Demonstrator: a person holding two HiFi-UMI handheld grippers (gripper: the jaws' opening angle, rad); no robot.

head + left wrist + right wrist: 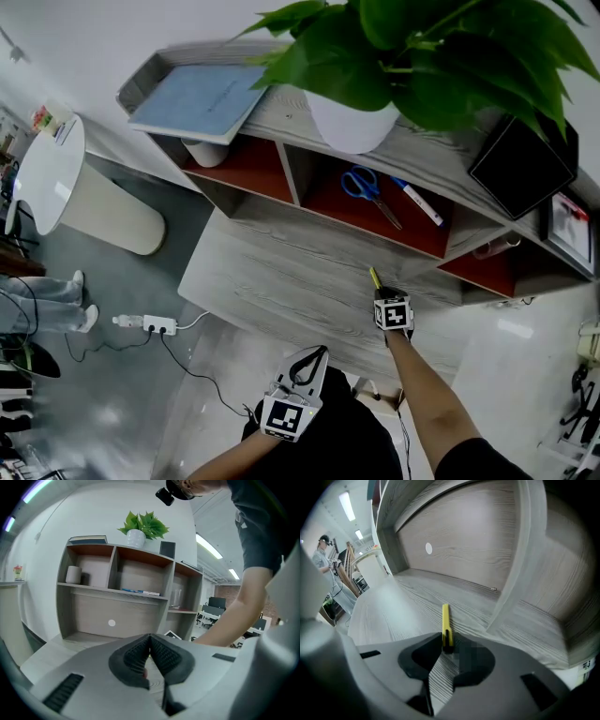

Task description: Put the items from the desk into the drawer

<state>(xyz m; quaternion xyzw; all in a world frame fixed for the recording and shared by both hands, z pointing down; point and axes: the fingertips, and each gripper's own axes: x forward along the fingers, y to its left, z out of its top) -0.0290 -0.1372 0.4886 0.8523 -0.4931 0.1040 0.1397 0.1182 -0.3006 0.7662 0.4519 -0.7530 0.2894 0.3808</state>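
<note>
A thin yellow stick-shaped item (374, 277) lies flat on the grey wood desk (272, 272), just in front of the shelf unit. My right gripper (381, 291) points down at it. In the right gripper view the yellow item (446, 618) has its near end between the tips of my right gripper (449, 648), whose jaws stand apart with desk grain showing between them. My left gripper (312, 356) hovers at the desk's near edge. In the left gripper view its pads (161, 653) meet with nothing between them. A flat wood front with a white round dot (111, 623) sits under the shelf, closed.
In the shelf compartments lie blue scissors (366, 185) and a marker (417, 202). On top stand a potted plant (352, 122), a blue book (200, 101) and a black box (521, 161). A power strip (155, 324) lies on the floor, with a white round table (47, 173) to the left.
</note>
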